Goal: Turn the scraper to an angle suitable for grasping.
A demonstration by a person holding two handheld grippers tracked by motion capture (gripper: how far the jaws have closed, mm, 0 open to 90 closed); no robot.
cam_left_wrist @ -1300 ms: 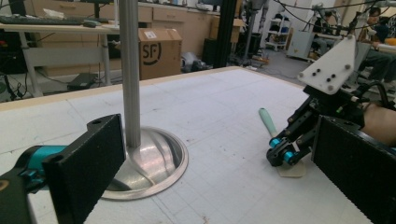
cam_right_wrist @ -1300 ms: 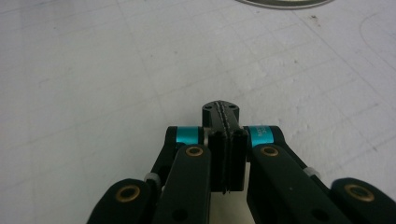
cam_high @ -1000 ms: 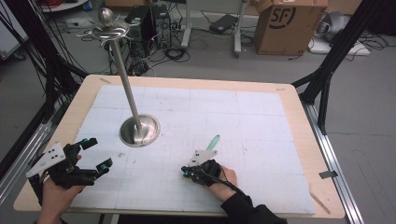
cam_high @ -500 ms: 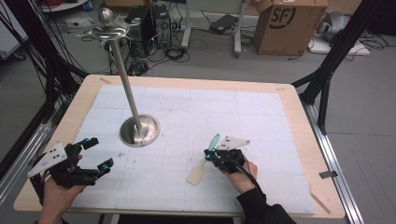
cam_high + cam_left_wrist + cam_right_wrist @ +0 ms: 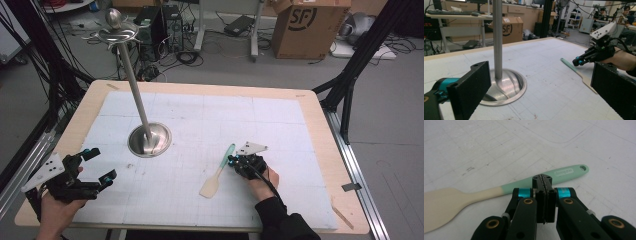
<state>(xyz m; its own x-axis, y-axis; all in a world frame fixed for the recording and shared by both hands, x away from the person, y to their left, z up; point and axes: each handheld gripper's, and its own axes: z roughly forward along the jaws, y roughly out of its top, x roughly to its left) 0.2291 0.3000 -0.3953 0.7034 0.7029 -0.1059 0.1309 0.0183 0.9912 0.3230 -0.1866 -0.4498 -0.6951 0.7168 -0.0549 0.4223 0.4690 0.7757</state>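
A spatula with a mint-green handle and a cream blade lies flat on the white mat, right of centre. My right gripper is shut, and its tips sit against the right side of the green handle. In the right gripper view the closed jaws have nothing between them and the handle runs across just beyond them. My left gripper hovers open and empty at the front left. The left gripper view shows its two wide-apart pads, the spatula and the right gripper farther off.
A tall metal stand rises from a round base left of centre and leans toward the far left, with a ball-topped dish on its upper end. The wooden table edge borders the mat. Boxes and cables lie on the floor behind.
My right hand has slid to the right, from over the spatula's blade to beside its green handle, uncovering the blade. The spatula and the left gripper have stayed put.
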